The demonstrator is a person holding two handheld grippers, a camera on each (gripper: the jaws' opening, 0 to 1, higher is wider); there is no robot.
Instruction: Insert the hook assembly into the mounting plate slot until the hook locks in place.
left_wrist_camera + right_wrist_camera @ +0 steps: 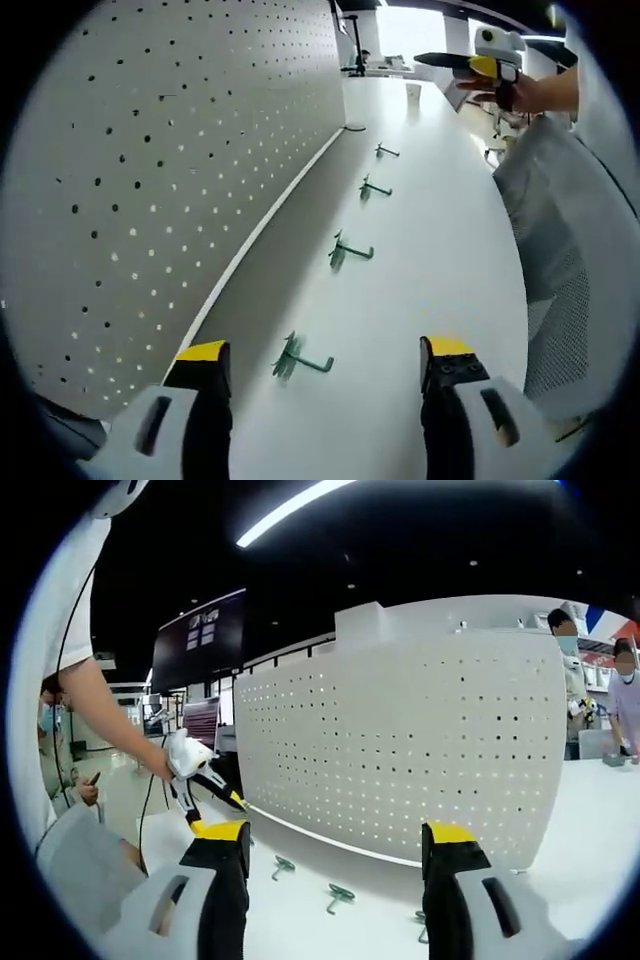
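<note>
Jaws spread wide and holding nothing on both my left gripper (323,362) and my right gripper (336,850).
Four green hooks lie in a row on the white bench (440,250) beside the upright white pegboard (160,180); the nearest hook (298,360) sits between my left jaws, with the next hook (347,251) farther along. From my right gripper view, the left gripper (205,780) hovers near the pegboard's (420,750) end, over hooks (340,893) on the bench.

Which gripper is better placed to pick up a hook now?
Left, probably. The left gripper is open with the nearest hook lying on the table between its jaws. The right gripper faces the pegboard, hooks lower down.
</note>
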